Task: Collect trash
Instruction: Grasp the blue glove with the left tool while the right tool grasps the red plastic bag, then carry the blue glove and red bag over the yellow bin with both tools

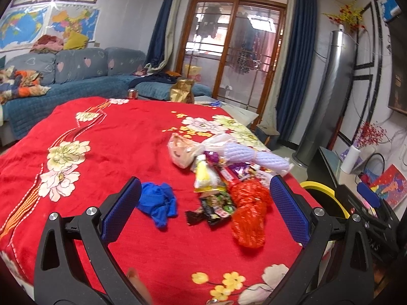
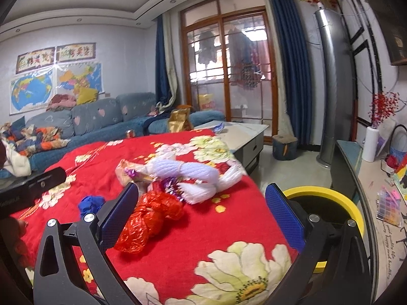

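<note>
A pile of trash lies on the red flowered blanket [image 1: 114,137]: a crumpled blue glove [image 1: 159,200], dark snack wrappers [image 1: 216,208], a red mesh bag [image 1: 250,211], white foam netting [image 1: 254,156] and a clear plastic bag [image 1: 182,150]. My left gripper [image 1: 204,208] hangs open over the near part of the pile, nothing between its blue pads. In the right wrist view my right gripper [image 2: 202,212] stands open above the blanket [image 2: 203,244], with the red mesh bag [image 2: 150,218] by its left finger and the foam netting [image 2: 195,175] beyond. A yellow-rimmed bin [image 2: 328,203] stands off the right edge.
The yellow bin [image 1: 323,190] shows past the blanket's right edge. A blue sofa [image 1: 76,76] runs along the back, with a gold bag [image 1: 182,90] and a can [image 1: 132,93] at the far edge. A grey low table [image 2: 244,134], tower fan [image 2: 330,89] and cluttered shelf [image 2: 381,198] are right.
</note>
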